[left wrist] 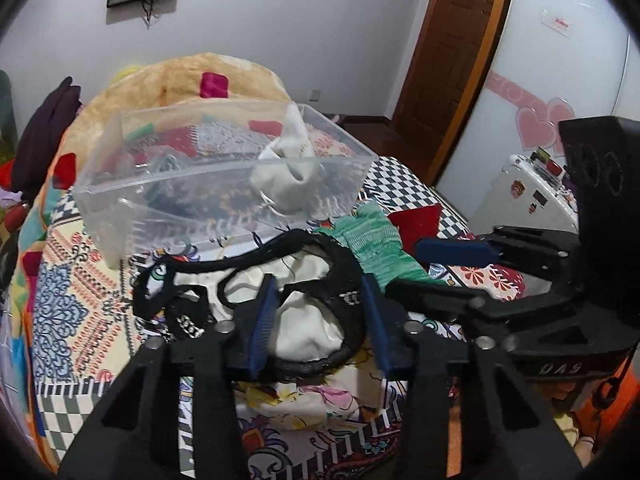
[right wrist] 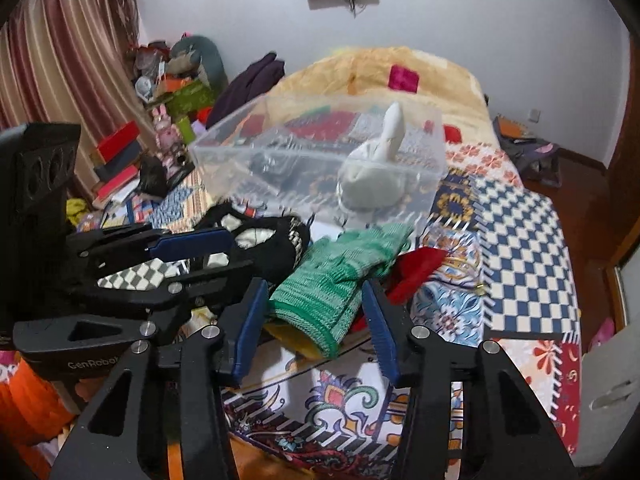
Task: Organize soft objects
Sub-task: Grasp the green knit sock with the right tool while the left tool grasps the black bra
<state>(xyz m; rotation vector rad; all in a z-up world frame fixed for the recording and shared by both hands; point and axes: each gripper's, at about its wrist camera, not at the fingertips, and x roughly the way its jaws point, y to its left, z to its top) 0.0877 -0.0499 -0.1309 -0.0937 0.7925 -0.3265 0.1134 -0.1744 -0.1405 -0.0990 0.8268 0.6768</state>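
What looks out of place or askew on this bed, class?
The clear plastic box sits tilted on the bedspread, and a white sock hangs over its rim. The green knit item lies crumpled outside it.

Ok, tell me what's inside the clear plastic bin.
The clear bin holds a balled white sock, one end poking above the rim. Dark items farther left blur through the wall; cannot identify them.
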